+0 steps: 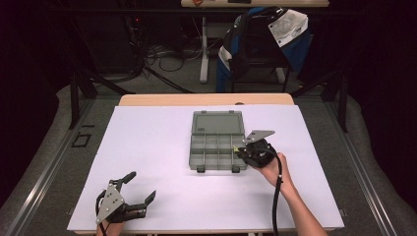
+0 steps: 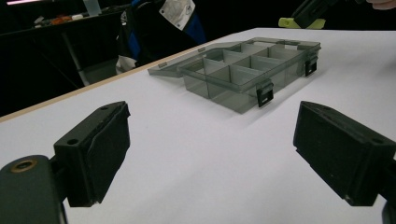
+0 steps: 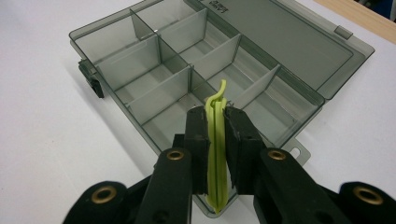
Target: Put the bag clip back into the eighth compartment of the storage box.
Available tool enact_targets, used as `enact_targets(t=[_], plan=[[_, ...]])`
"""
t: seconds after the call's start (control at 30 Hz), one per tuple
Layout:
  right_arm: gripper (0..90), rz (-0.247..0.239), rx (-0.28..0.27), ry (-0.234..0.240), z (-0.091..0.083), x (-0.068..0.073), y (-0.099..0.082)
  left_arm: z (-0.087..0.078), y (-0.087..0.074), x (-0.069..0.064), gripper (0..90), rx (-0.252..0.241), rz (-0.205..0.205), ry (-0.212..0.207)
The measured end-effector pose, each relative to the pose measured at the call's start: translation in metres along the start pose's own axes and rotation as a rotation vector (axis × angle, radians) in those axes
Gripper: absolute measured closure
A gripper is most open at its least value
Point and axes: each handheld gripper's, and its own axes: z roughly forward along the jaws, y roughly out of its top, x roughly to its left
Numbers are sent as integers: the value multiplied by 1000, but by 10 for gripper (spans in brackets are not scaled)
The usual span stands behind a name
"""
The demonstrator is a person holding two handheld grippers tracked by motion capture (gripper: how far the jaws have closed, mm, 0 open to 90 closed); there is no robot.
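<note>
The right tongs (image 3: 215, 140) are clenched on a yellow-green folded strip (image 3: 217, 154), which stands upright between the pads. The strip is held over the near right compartment of the grey organiser box (image 1: 216, 146), whose lid lies open flat behind it on the white table (image 1: 157, 162). The left tongs (image 2: 215, 154) rest released, jaws wide apart, near the table's front left corner, well apart from the box

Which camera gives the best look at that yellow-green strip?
The right gripper view: the yellow-green strip stands large, clamped in the right gripper. The high view shows a speck; the left gripper view shows a far-off tip.
</note>
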Motion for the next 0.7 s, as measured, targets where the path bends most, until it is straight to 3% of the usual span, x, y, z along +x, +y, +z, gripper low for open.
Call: enact_targets(t=[0.7], plan=[[802,79,14,-30,10,-4,-1,0,0,0,108,-2,-3,1]])
